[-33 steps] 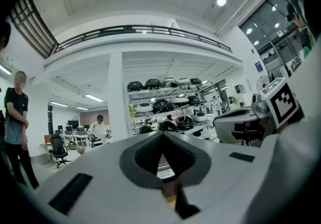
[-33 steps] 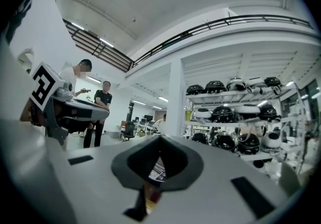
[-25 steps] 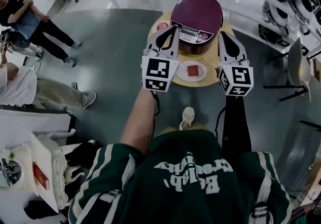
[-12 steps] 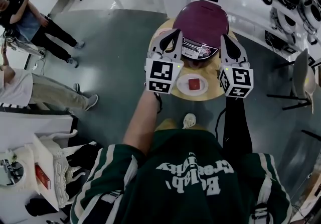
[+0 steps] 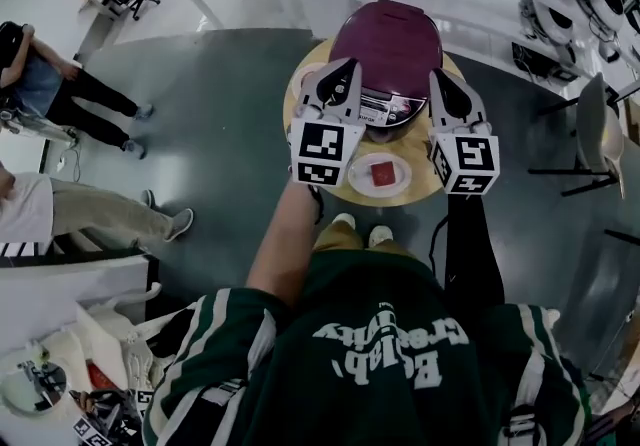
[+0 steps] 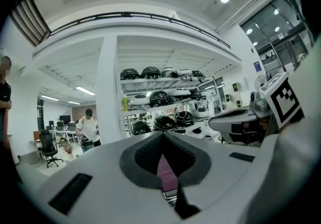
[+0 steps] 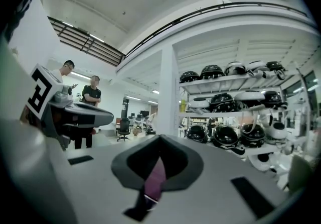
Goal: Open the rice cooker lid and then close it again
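While both claws hover at the front of it, the rice cooker (image 5: pixel 390 39) stands at the back of a round wooden surface (image 5: pixel 425 184), lid down.

- Rice cooker: dark purple body, rounded lid closed; pale control panel (image 5: pixel 378 114) on the side facing the person.
- Left claw (image 5: pixel 343 66): raised at the cooker's front left. In the left gripper view its jaws are drawn together, leaving only a thin slit through which a strip of purple shows; nothing is clamped. Contact with the cooker cannot be told.
- Right claw (image 5: pixel 441 79): raised at the cooker's front right, level with the left one. In the right gripper view the jaws likewise meet, with a purple sliver in the slit and nothing gripped.
- Plate (image 5: pixel 357 177): white, on the surface just in front of the cooker, between the two marker cubes; it carries a small red square item (image 5: pixel 383 173).
- Shelves (image 7: pixel 230 98): behind the surface, loaded with many dark and white cookers.
- Bystanders: two people (image 5: pixel 45 94) on the grey floor, well to the left.
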Tool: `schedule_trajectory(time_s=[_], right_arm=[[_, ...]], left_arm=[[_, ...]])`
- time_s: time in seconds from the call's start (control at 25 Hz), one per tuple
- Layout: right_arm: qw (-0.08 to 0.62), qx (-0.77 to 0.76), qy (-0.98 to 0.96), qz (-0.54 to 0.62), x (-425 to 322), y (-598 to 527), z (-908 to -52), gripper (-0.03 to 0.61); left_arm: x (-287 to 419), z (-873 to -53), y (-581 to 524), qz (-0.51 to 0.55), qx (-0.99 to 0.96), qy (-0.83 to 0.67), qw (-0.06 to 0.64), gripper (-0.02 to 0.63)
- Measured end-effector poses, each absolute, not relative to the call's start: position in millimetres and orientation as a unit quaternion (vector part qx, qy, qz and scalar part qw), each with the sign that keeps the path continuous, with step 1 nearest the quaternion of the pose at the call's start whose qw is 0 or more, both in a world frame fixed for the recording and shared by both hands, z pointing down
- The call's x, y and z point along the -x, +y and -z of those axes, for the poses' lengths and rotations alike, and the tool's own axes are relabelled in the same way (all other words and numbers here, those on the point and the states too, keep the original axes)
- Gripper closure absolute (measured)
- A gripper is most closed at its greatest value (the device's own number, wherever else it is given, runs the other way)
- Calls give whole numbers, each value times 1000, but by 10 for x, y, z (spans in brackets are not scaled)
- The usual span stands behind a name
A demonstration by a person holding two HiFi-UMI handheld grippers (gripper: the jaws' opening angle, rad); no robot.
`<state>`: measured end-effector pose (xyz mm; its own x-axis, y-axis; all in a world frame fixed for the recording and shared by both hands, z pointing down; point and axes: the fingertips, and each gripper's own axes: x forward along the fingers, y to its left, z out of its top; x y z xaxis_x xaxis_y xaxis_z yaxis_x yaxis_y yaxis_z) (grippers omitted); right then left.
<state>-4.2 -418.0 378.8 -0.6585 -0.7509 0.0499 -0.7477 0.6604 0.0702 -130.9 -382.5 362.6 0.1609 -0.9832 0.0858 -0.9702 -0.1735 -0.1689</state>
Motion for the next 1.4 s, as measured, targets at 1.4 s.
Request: schedule_trajectory(time_s=[1.4], right_arm=[[173, -440, -878, -69, 804, -4198, -4962, 575]], left_arm=[[1467, -4739, -4190, 132, 848, 511, -47, 614]])
